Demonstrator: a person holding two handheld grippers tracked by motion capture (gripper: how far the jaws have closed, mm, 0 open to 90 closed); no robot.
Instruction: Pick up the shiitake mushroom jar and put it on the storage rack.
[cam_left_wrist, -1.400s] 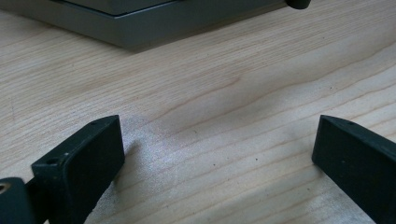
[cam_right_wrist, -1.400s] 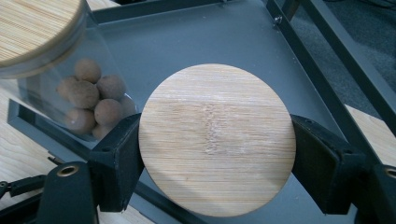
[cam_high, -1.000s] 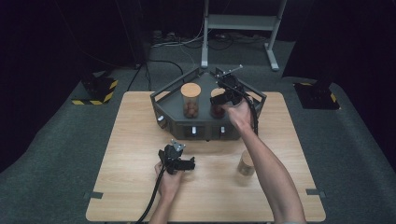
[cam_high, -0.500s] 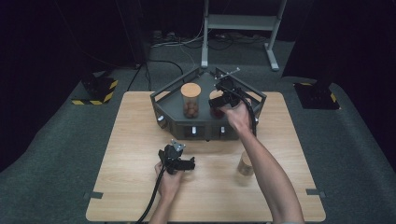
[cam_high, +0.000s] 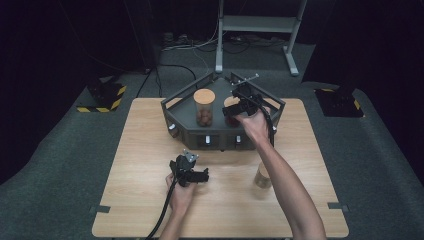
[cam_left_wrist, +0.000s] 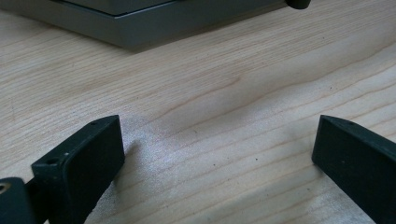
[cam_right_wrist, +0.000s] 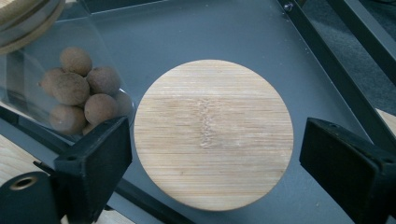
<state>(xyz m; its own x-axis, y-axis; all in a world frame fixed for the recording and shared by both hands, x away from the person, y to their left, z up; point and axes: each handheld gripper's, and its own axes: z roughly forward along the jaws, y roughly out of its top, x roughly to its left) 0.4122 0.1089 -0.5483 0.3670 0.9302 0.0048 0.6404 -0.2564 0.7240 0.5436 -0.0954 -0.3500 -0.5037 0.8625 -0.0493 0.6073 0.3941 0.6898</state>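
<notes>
A dark grey tray (cam_high: 172, 117) stands at the back of the wooden table and holds two clear jars with round bamboo lids. The left jar (cam_high: 204, 107) contains brown balls (cam_right_wrist: 74, 93). My right gripper (cam_high: 241, 103) hovers over the right jar. Its jaws have just been opening and now stand open on either side of that jar's lid (cam_right_wrist: 214, 133), without pressing on it. My left gripper (cam_high: 197, 175) rests low over the bare table in front of the tray, open, with nothing between its fingers (cam_left_wrist: 79, 163).
A third jar (cam_high: 262, 175) stands on the table beside the right forearm. The tray's front wall carries small knobs (cam_high: 207, 140). Its raised metal rails (cam_right_wrist: 336, 84) run close to the right jaw.
Neither hand has shifted in the high view. The right gripper stays over the right jar and the left one stays on the table.
</notes>
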